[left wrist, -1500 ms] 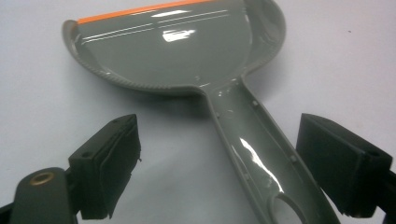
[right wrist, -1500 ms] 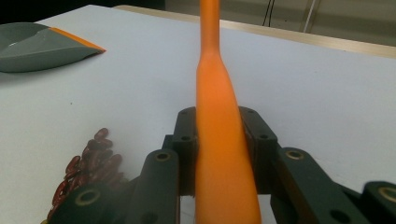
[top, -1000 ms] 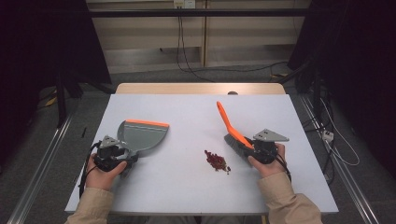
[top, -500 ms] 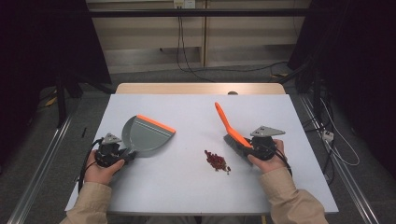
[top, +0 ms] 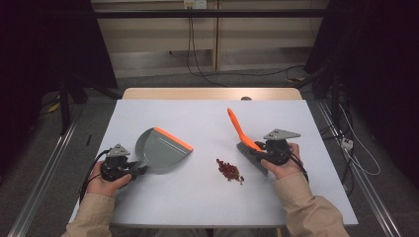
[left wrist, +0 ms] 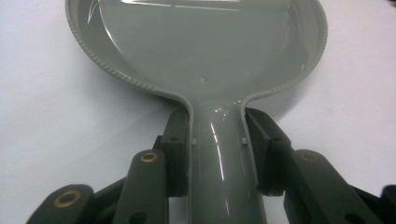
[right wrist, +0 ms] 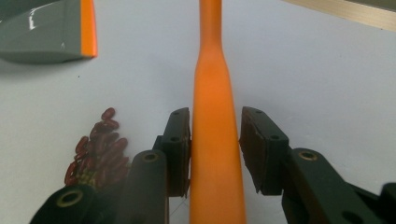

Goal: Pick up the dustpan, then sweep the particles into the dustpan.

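We work at a pale grey tabletop (top: 207, 197) with a wooden strip along its far edge; beyond it the room is dark, with a light wall panel, hanging cables (top: 190, 44) and a grey floor.

Our left claw (top: 129, 170) sits at the near left of the tabletop, closed on the handle of a grey dustpan (top: 158, 150). In the left claw view the two pads press the handle from both sides, just behind where it widens into the pan (left wrist: 201, 42). The pan extends forward and to the right of this claw, its orange lip (top: 173, 138) facing the middle of the tabletop. The pan looks empty.

A small heap of dark red beans (top: 230, 170) lies between the two claws, nearer the right one and just to its left, apart from the dustpan's lip.

Our right claw (top: 262, 150) holds a brush by its orange handle (right wrist: 212, 116), which runs up and away past the claw. In the right claw view the left pad touches the handle, while a thin gap shows at the right pad. The grey bristles (top: 249, 157) rest just right of the beans.
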`<state>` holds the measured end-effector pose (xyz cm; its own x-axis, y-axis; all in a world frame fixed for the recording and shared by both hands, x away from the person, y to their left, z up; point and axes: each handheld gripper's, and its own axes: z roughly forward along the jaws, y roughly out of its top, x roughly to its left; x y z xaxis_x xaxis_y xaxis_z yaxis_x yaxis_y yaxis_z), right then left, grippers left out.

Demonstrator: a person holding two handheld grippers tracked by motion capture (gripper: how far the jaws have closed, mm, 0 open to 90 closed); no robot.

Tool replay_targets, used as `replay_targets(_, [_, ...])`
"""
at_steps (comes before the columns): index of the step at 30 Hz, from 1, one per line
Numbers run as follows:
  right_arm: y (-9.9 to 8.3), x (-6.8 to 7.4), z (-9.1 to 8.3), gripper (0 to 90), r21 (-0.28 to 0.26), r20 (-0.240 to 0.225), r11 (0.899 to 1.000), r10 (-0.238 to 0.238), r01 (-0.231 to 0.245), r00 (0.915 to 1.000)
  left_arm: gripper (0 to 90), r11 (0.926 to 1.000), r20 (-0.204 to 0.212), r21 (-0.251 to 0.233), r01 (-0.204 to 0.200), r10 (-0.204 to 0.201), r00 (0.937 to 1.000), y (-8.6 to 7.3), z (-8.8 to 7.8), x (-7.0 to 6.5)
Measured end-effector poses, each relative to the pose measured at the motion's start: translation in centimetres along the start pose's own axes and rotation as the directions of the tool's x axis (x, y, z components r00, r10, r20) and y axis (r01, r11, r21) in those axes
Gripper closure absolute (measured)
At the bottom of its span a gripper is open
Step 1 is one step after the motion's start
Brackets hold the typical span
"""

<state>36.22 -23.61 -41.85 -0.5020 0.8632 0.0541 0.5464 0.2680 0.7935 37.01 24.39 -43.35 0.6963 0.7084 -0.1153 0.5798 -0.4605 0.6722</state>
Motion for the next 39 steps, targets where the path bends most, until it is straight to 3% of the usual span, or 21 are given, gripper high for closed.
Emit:
replay_targets(3, [0.3,0.0,0.4,65.1,0.025,0.019,1.0,-0.004,0.003,0.9998,63.0,0.9991,0.031,-0.002,-0.042,0.042,0.9987,0.0,-0.1,-0.8])
replay_targets(4, [0.3,0.0,0.5,70.4,0.032,0.021,0.999,-0.008,0.007,0.9998,63.1,0.9986,0.038,-0.01,-0.052,0.053,0.9979,0.0,-0.1,-1.1])
replay_targets(8, [0.4,0.1,0.4,70.9,0.057,0.023,0.998,-0.021,0.02,0.9995,63.1,0.9956,0.067,-0.02,-0.092,0.093,0.9934,0.2,-0.2,-1.8])
replay_targets(13, [0.3,0.2,0.3,71.2,0.04,0.036,0.999,-0.012,0.01,0.9993,63.2,0.9919,0.106,-0.031,-0.123,0.126,0.9864,0.4,-0.4,-2.5])
replay_targets(16, [0.2,0.0,0.1,71.1,0.002,0.048,1.0,0.0,0.0,0.9988,63.2,0.9908,0.126,-0.033,-0.131,0.134,0.9829,0.5,-0.4,-3.0])
replay_targets(27, [0.0,0.0,-0.1,71.2,-0.024,0.045,1.0,0.019,-0.018,0.9988,63.2,0.9867,0.22,-0.053,-0.154,0.162,0.962,0.3,-1.0,-4.1])
replay_targets(28, [0.0,0.1,-0.1,71.2,-0.026,0.048,0.999,0.021,-0.02,0.9986,63.2,0.9872,0.22,-0.051,-0.151,0.159,0.9626,0.2,-1.0,-4.2])
replay_targets(29, [0.0,0.1,-0.1,71.1,-0.026,0.048,0.999,0.02,-0.019,0.9986,63.2,0.986,0.239,-0.048,-0.16,0.167,0.9565,0.2,-1.1,-4.3])
replay_targets(37, [-0.4,0.4,-0.2,71.1,-0.031,0.055,0.999,0.035,-0.034,0.9979,63.1,0.9832,0.299,-0.05,-0.175,0.182,0.9366,-0.3,-1.1,-5.2])
replay_targets(39, [-0.5,0.6,-0.2,71.2,-0.024,0.061,0.999,0.033,-0.032,0.9976,63.1,0.9826,0.294,-0.049,-0.179,0.186,0.9375,-0.5,-1.1,-5.5])
